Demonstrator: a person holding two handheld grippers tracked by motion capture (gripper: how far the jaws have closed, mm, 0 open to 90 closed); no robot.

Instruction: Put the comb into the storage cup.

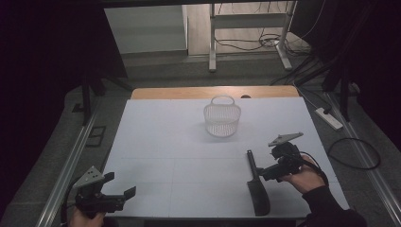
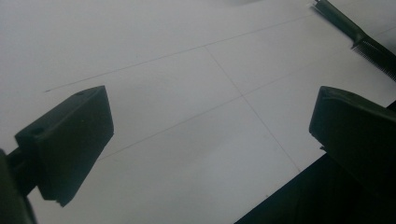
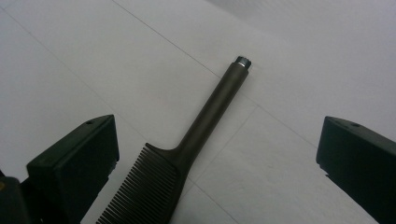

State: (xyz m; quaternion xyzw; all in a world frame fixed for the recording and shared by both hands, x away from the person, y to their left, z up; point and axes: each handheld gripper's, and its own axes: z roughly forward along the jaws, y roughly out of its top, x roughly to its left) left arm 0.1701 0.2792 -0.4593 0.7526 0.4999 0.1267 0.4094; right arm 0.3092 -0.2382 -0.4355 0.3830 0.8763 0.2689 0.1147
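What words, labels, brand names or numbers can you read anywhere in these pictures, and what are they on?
None can be read.
The comb shows no print on its handle or teeth.
The white basket is plain mesh with no label.
The white table bears only thin lines, no writing.
The left gripper and right gripper carry no legible marking.

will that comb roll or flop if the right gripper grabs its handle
The comb probably stays stiff: it looks like one moulded piece. The round handle could slip or twist between flat jaws. Lying flat on its toothed blade, it is unlikely to roll.
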